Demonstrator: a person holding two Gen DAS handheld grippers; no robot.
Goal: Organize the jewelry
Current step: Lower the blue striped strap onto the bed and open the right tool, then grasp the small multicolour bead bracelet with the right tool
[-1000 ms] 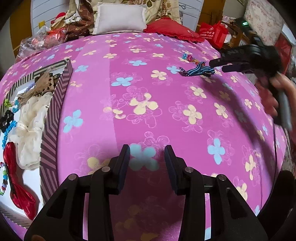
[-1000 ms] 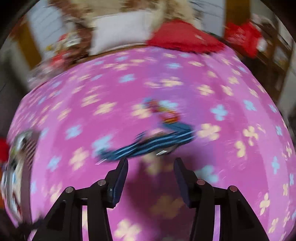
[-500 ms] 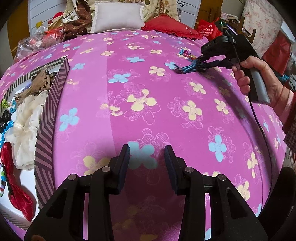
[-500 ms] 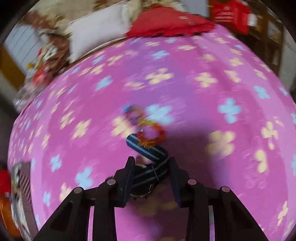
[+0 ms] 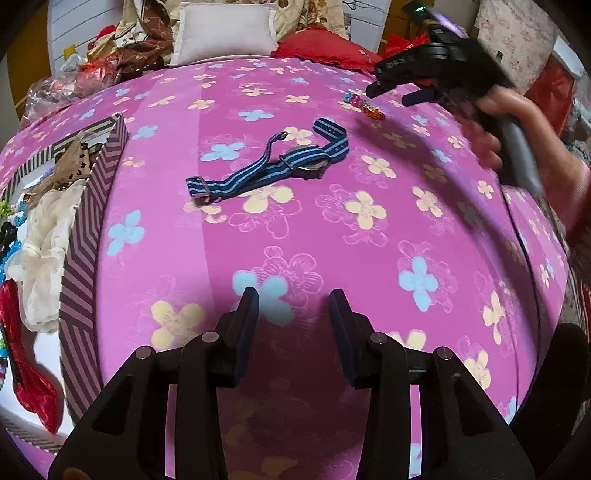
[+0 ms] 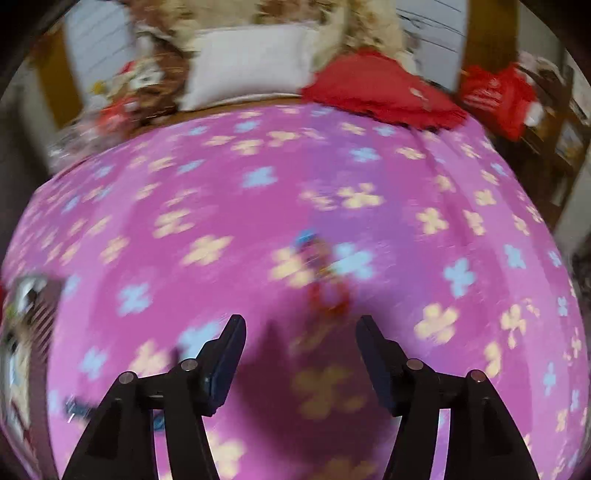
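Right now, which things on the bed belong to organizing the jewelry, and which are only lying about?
For the job: striped watch, colourful bracelet, striped box.
Only lying about: white pillow, red cushion, red bag.

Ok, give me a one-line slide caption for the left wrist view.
Blue striped watch lying on the pink floral bedspread between the striped box and the open, empty right gripper.

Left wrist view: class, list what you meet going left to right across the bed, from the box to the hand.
striped box → blue striped watch → colourful beaded trinket → right gripper → hand
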